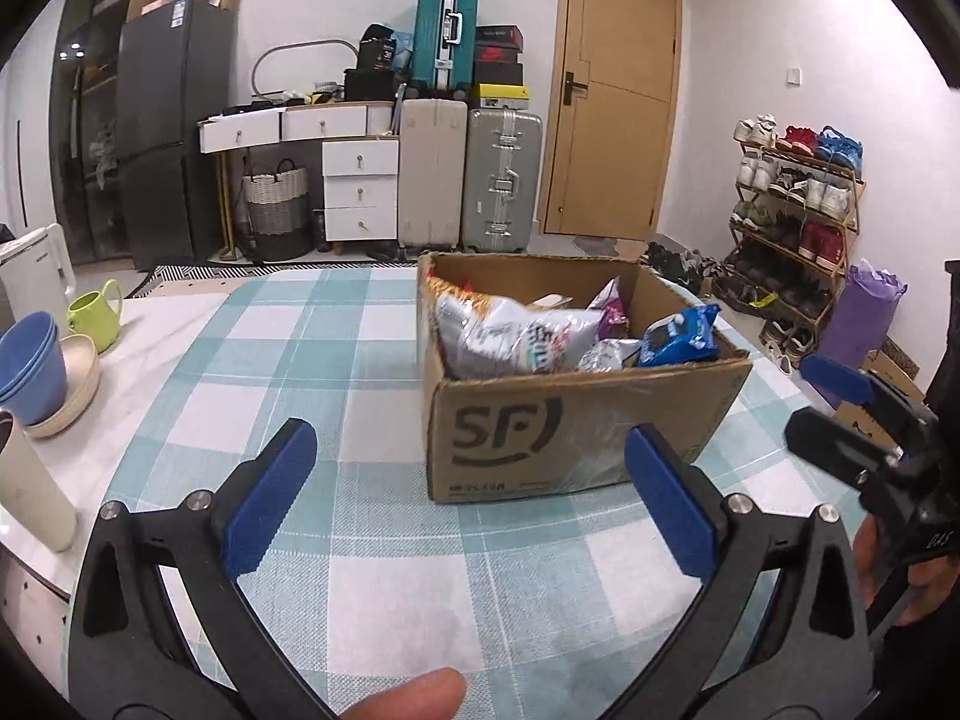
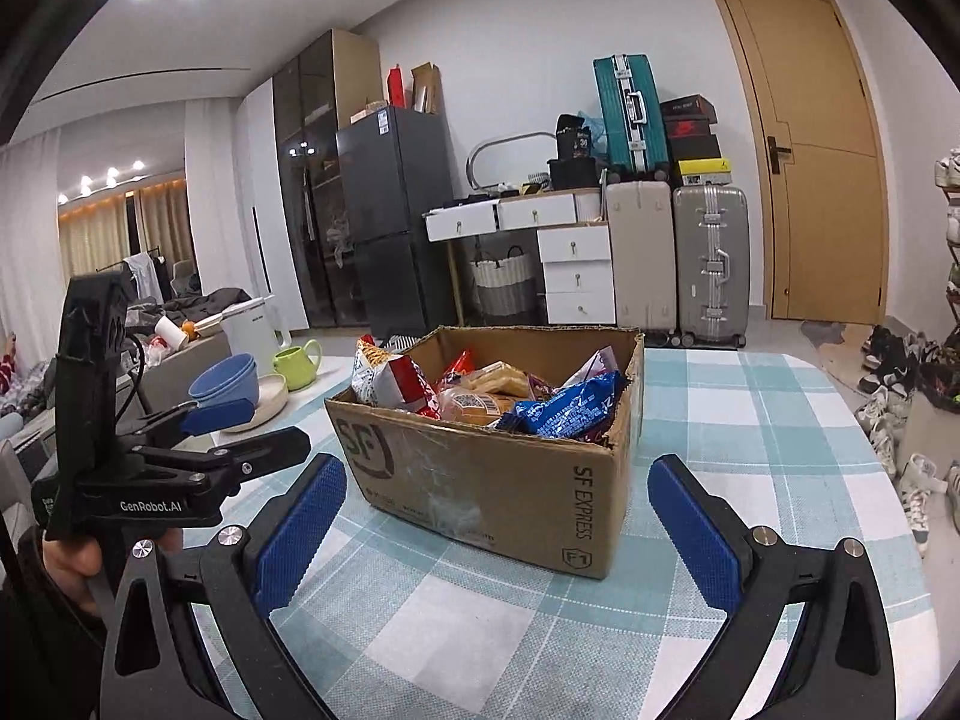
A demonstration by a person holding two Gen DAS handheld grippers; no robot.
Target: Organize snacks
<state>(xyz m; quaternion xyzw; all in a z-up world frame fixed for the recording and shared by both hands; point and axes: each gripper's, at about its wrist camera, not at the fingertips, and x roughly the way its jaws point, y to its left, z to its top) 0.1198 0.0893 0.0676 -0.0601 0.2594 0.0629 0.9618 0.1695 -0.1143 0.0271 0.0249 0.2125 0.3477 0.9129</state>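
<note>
On the checked cloth of the table (image 1: 372,372) stands an open cardboard box (image 1: 570,420), and every snack in sight is already inside it. Against the box's near wall, as the left wrist view has it, lies a big silver-white bag (image 1: 516,336); a blue packet (image 1: 678,339) leans at the corner to its right. From the right wrist view the same blue packet (image 2: 564,411) lies along the box's near-right edge, with a red-and-white bag (image 2: 396,381) upright at the box's left end and a clear-wrapped bread pack (image 2: 480,402) between them.

Both tools are short of the box and touch nothing. The left gripper (image 1: 468,504) has its jaws spread wide with only cloth between them. The right gripper (image 2: 498,516) is likewise released, its jaws framing the box's near corner without contact.

These packets look light, soft and air-filled, with slick film that could slide out of a loose pinch. I judge the best hold to be the crimped top seam or a flat corner, not the puffed belly, which could crush chips or bread. The box itself seems stiff enough to steady by its rim. Left of the box, well apart, sit 2 blue bowls (image 1: 30,360) and a green mug (image 1: 96,309).
</note>
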